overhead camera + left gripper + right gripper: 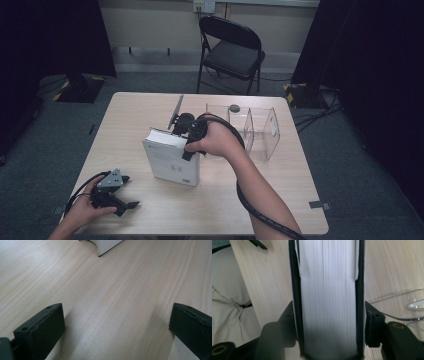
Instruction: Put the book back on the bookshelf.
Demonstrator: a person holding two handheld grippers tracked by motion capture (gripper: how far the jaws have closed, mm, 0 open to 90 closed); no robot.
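Upright on the worktop [150,210], the book [172,162] is straddled from above by the right claw [328,327], jaws at its covers, while the left claw [131,192] is held wide apart nearby.

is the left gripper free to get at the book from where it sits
Probably yes: the left gripper rests open and empty on the table, with bare wood between it and the book. The right gripper already straddles the book's top.

The white book [172,162] under the right tongs [192,135] has small dark marks on its cover. They are too tiny to read.
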